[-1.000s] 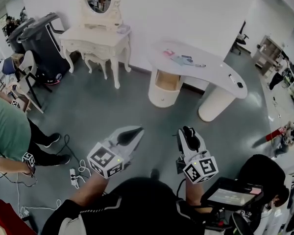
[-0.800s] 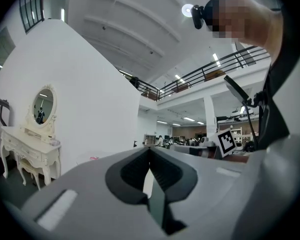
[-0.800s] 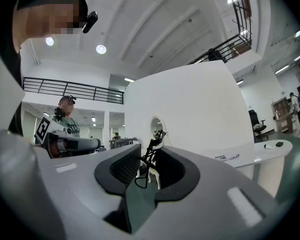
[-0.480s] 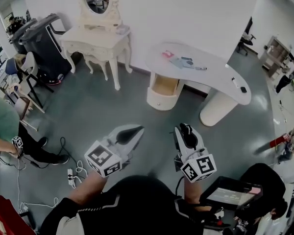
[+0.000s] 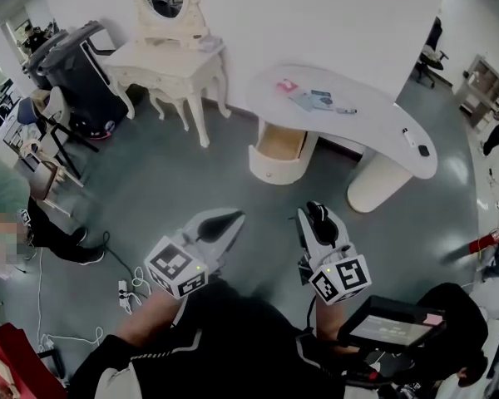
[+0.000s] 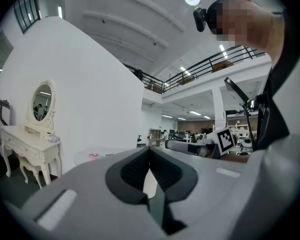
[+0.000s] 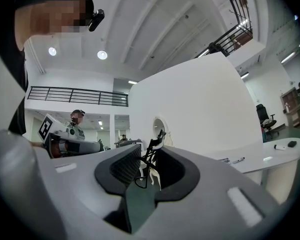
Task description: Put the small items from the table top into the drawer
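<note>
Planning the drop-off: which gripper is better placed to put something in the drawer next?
Right: the right gripper holds a thin black tool; the left gripper is empty, and the open drawer lies ahead.

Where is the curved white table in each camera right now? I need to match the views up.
Head view: the curved white table sits upper right of centre.
Left gripper view: a pale sliver of its top, left of centre, low.
Right gripper view: its top runs to the right edge.
Shared landmark: the cream vanity with oval mirror, left of the table in all three views.
</note>
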A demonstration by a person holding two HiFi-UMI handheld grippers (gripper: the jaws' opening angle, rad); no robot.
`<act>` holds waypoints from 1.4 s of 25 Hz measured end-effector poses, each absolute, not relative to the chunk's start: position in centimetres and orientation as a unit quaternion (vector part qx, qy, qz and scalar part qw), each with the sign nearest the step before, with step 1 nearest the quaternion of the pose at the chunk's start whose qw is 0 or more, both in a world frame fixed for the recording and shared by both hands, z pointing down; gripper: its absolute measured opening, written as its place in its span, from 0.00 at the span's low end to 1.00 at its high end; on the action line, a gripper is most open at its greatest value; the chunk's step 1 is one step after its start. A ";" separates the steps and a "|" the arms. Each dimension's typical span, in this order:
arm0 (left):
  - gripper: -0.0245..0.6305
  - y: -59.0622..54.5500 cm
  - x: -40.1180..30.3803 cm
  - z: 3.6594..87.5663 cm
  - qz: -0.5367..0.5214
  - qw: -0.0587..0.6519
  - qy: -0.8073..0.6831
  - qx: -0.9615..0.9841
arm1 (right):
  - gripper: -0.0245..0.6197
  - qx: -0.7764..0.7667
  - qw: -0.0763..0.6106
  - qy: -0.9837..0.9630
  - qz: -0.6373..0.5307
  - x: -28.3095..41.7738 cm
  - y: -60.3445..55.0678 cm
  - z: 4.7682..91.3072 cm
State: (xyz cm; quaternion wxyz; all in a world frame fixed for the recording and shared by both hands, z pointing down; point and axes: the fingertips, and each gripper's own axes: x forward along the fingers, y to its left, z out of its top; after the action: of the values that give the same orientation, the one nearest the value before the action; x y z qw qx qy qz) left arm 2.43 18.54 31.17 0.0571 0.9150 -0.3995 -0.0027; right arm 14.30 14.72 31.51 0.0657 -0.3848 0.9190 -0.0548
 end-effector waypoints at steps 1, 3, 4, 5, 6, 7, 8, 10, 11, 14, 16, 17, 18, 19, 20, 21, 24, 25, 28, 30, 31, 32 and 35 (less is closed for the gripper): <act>0.04 18.4 2.2 31.4 0.000 0.061 -0.403 0.913 | 0.18 -0.383 0.066 0.919 -0.059 14.2 14.5 31.8; 0.04 17.9 1.9 31.5 0.002 0.066 -0.405 0.912 | 0.18 -0.381 0.066 0.920 -0.067 13.9 14.0 32.1; 0.04 17.5 1.8 31.4 0.000 0.066 -0.404 0.913 | 0.18 -0.381 0.066 0.920 -0.070 13.8 13.7 32.2; 0.04 17.1 1.7 31.4 -0.003 0.066 -0.402 0.913 | 0.18 -0.382 0.066 0.919 -0.071 13.7 13.2 32.3; 0.04 16.6 1.5 31.4 -0.007 0.068 -0.401 0.913 | 0.18 -0.384 0.064 0.918 -0.071 13.5 12.7 32.4; 0.04 16.0 1.3 31.6 -0.011 0.071 -0.401 0.913 | 0.18 -0.387 0.062 0.917 -0.071 13.4 12.2 32.6; 0.04 15.4 1.1 31.8 -0.014 0.075 -0.401 0.913 | 0.18 -0.390 0.060 0.916 -0.073 13.3 11.7 32.8; 0.04 14.3 0.7 32.1 -0.017 0.079 -0.398 0.914 | 0.18 -0.394 0.059 0.914 -0.077 12.9 10.9 32.9; 0.04 13.8 0.4 32.0 -0.017 0.078 -0.396 0.915 | 0.18 -0.395 0.059 0.914 -0.079 12.6 10.6 32.8; 0.04 12.0 -0.7 31.5 -0.028 0.075 -0.390 0.917 | 0.18 -0.400 0.053 0.912 -0.071 11.7 9.3 32.3; 0.04 10.9 -1.5 31.3 -0.040 0.077 -0.387 0.918 | 0.18 -0.406 0.051 0.910 -0.065 11.2 8.2 31.8; 0.04 10.2 -1.9 31.2 -0.043 0.076 -0.386 0.918 | 0.18 -0.408 0.052 0.909 -0.063 10.9 7.6 31.7; 0.04 9.5 -2.3 31.1 -0.043 0.075 -0.385 0.919 | 0.18 -0.411 0.052 0.908 -0.063 10.6 6.9 31.5; 0.04 8.7 -2.7 31.0 -0.041 0.073 -0.384 0.920 | 0.18 -0.413 0.052 0.907 -0.062 10.3 6.3 31.3; 0.04 7.9 -3.1 30.9 -0.040 0.072 -0.383 0.920 | 0.18 -0.415 0.051 0.906 -0.062 10.0 5.6 31.2; 0.04 7.2 -3.5 30.7 -0.041 0.072 -0.382 0.921 | 0.18 -0.416 0.049 0.906 -0.060 9.6 5.0 31.0; 0.04 5.3 -4.9 30.7 -0.044 0.072 -0.380 0.921 | 0.18 -0.419 0.044 0.905 -0.058 8.4 3.3 30.8; 0.04 4.7 -5.3 30.7 -0.044 0.072 -0.379 0.921 | 0.18 -0.420 0.044 0.905 -0.057 8.1 2.7 30.8; 0.04 3.0 -6.5 31.0 -0.045 0.073 -0.375 0.923 | 0.18 -0.425 0.043 0.902 -0.056 7.0 1.1 30.7; 0.04 1.9 -7.4 31.2 -0.049 0.077 -0.373 0.923 | 0.18 -0.429 0.039 0.901 -0.057 6.3 0.4 30.8; 0.04 1.3 -7.8 31.2 -0.051 0.078 -0.372 0.923 | 0.18 -0.431 0.036 0.900 -0.057 5.9 0.0 30.8; 0.04 0.7 -8.2 31.2 -0.053 0.079 -0.371 0.924 | 0.18 -0.432 0.033 0.899 -0.057 5.6 -0.5 30.8; 0.04 -0.9 -9.1 31.3 -0.055 0.082 -0.366 0.925 | 0.18 -0.441 0.024 0.895 -0.058 4.8 -1.6 30.8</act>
State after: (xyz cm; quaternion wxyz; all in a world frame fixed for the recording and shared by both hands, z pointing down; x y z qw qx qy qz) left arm -9.07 -0.89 31.27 0.0818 0.9255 -0.3658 -0.0547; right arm 4.81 -1.61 30.77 0.0235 -0.4413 0.8951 -0.0583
